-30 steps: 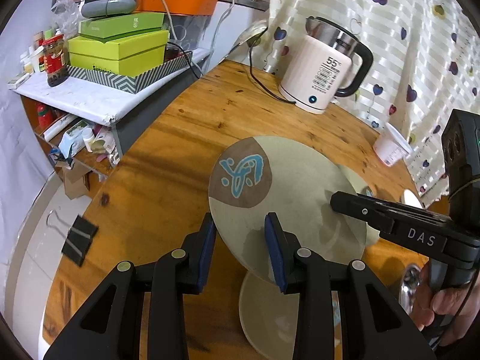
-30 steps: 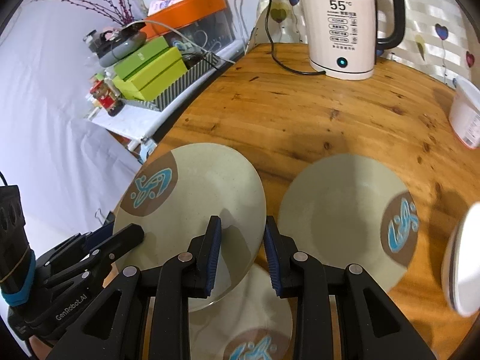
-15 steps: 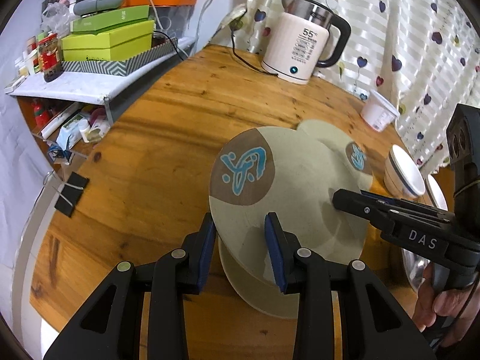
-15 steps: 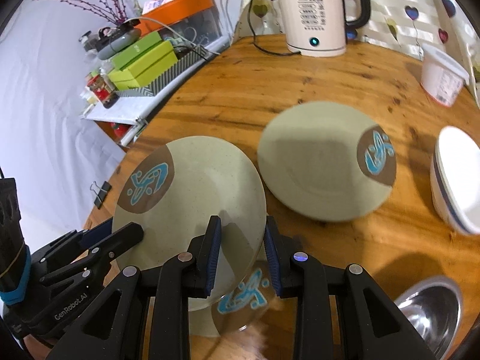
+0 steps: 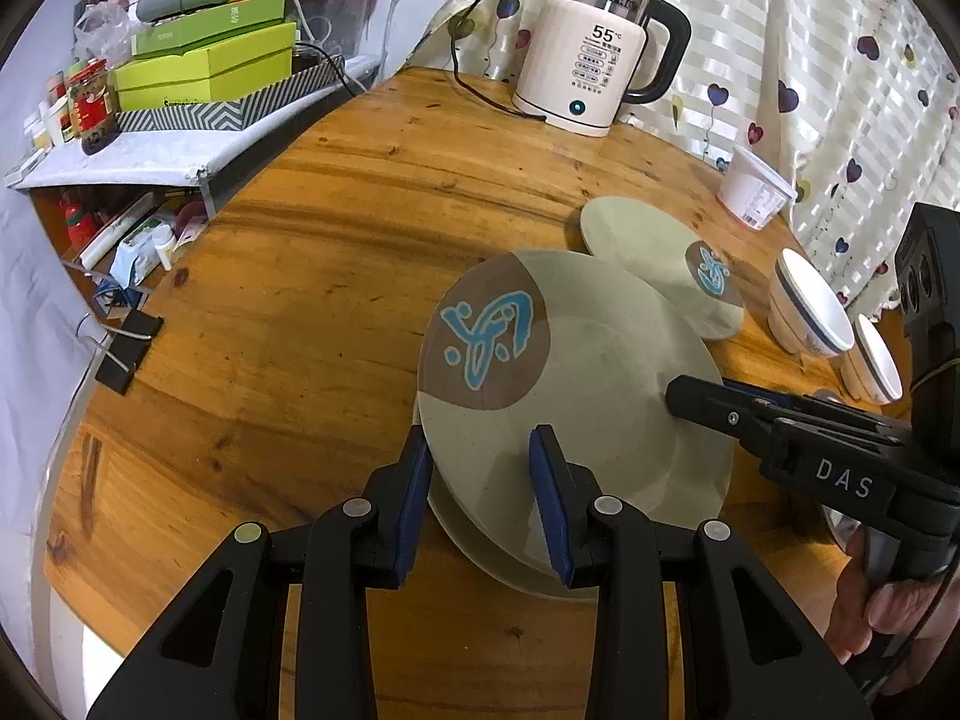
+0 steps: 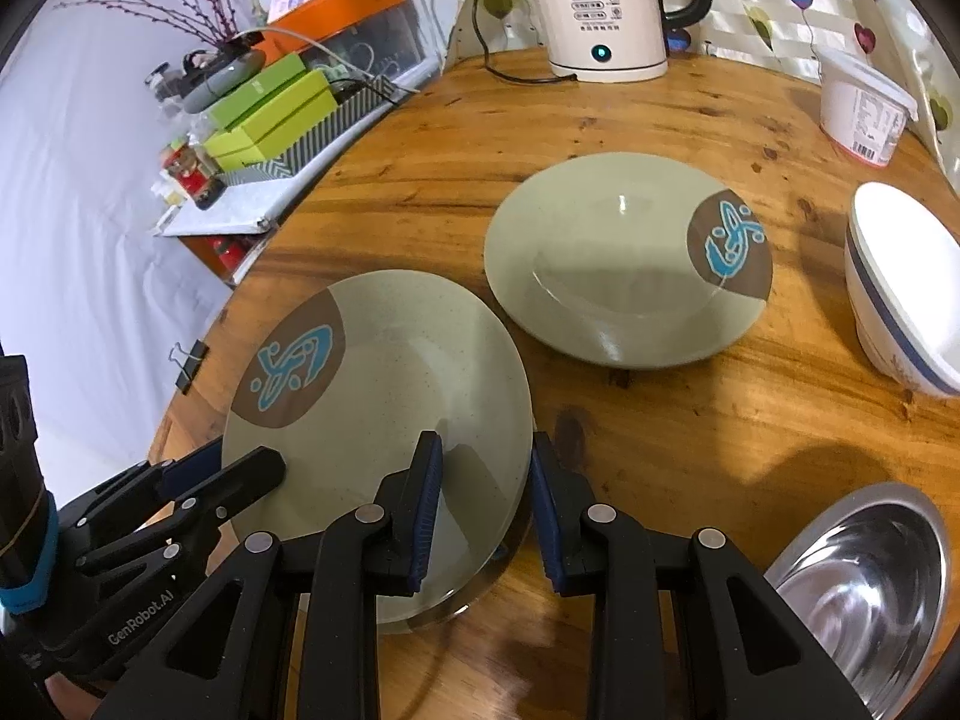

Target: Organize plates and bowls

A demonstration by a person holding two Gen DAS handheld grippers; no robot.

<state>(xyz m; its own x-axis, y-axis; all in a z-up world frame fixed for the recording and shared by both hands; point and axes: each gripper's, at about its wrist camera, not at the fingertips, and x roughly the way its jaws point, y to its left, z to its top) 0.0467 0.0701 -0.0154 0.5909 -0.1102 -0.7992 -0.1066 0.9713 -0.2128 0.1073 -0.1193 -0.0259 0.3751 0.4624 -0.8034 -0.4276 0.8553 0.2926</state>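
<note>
Both tongs, left (image 5: 480,498) marked "GenRobot.AI" and right (image 6: 486,504) marked "DAS", pinched one plate (image 5: 576,384); the kettle (image 6: 606,6) beyond read "55°C".

My green plate (image 6: 384,384) sits tilted atop another plate (image 5: 510,558); third plate (image 6: 624,264) flat nearby, white bowls (image 6: 900,300) beyond.

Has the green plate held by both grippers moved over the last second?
Yes. The speckled green round plate has drawn back from the white electric kettle.

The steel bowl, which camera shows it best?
The right wrist view: the steel bowl shows its shiny inside at lower right, cut off only by the picture's edge. In the left wrist view it is almost wholly hidden behind the right gripper.
</note>
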